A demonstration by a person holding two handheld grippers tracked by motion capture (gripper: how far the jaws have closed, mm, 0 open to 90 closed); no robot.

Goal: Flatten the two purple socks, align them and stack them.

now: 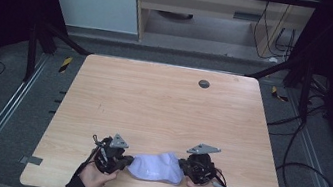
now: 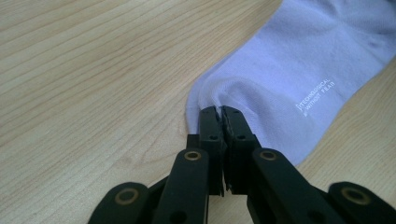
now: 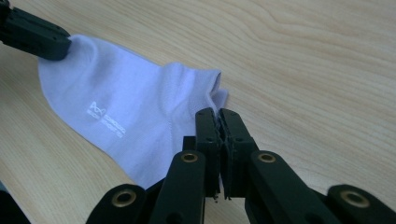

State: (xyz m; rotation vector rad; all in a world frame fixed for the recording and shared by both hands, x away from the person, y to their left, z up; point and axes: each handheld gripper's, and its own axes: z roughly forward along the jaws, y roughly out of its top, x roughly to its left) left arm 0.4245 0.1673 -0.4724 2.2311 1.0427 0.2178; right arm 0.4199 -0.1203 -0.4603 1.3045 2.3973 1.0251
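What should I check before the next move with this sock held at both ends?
1. Left tongs shut on the sock toe end: ok.
2. Right tongs shut on the cuff end: ok.
3. Sock lies flat on the table, printed side up: ok.
4. Fabric bunched at the cuff: not ok.
5. How much fabric each grip holds: cannot tell.
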